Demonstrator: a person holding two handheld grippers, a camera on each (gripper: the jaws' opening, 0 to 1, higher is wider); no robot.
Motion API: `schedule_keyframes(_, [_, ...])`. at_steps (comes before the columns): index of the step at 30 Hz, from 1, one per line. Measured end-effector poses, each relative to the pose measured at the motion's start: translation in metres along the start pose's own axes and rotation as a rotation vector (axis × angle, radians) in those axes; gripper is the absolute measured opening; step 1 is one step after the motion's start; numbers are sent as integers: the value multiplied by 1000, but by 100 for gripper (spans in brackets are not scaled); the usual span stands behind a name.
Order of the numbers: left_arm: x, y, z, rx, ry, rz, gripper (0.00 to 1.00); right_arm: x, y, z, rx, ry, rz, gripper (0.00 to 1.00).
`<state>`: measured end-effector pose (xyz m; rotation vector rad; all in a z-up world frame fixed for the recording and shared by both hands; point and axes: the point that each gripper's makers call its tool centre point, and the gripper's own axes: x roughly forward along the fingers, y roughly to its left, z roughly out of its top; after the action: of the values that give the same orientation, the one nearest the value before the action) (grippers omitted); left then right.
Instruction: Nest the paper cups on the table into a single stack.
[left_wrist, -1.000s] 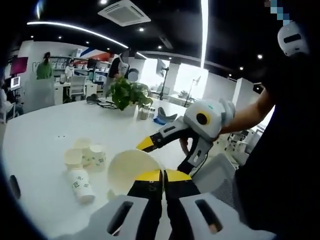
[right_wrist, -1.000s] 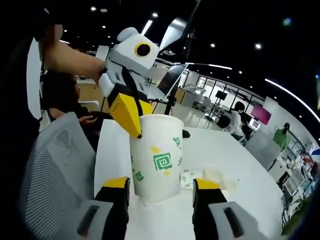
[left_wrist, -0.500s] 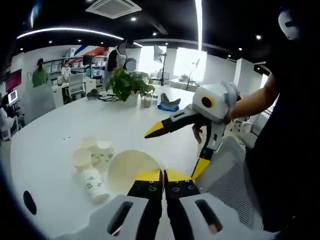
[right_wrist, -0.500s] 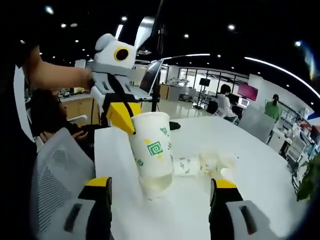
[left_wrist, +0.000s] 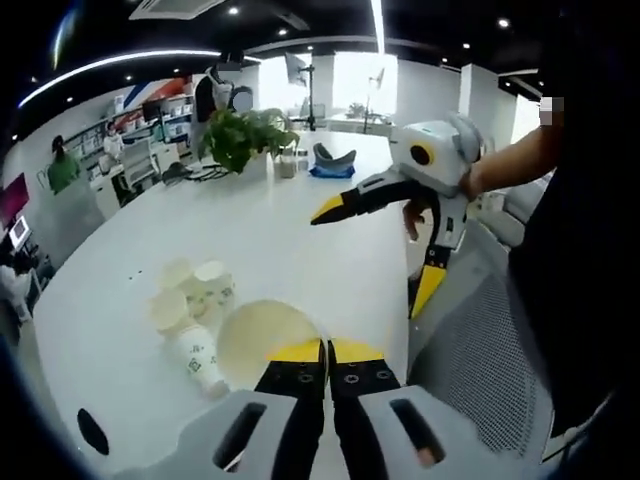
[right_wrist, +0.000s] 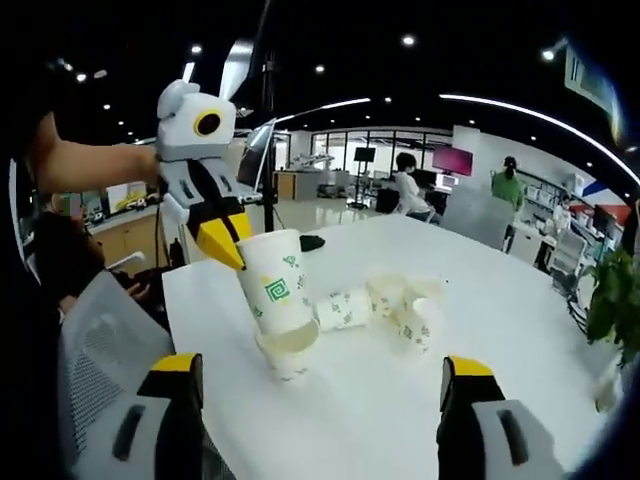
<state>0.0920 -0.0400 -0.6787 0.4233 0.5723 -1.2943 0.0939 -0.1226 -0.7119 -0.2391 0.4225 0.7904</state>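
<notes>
Now your right gripper (right_wrist: 320, 420) has opened wide and backed off. Your left gripper (left_wrist: 326, 352) stays clamped on the cup (right_wrist: 274, 281), so keep nesting.

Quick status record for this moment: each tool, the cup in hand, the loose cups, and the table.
left tool: shut on the rim of the held paper cup, which is tilted, its mouth toward the left gripper view
held paper cup: lifted above a second cup standing on the table
right tool: open, holding nothing, off to the side of the held cup
loose cups: a cluster on the table, one lying on its side
table: white; potted plant at the far end
</notes>
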Motion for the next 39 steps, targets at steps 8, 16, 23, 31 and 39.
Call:
schedule_keyframes(8, [10,3,-9,36,68,-13,0,-8,1,-10,28,5,-27,100])
schedule_keyframes(16, [19,2,-17,81,129,-25,0,-12,1,-12,38,0,-46,99])
schedule_keyframes(23, [30,1,-27,118,189,-39,0,-14,0,-13,45,0,-56,97])
schedule_keyframes(31, [40,2,-36,150,246,-61,0,-13,1,-14,52,1,-58,96])
schedule_keyframes(39, [52,0,-41,157,281,-90,0,-14,1,-17,52,7,-64,95])
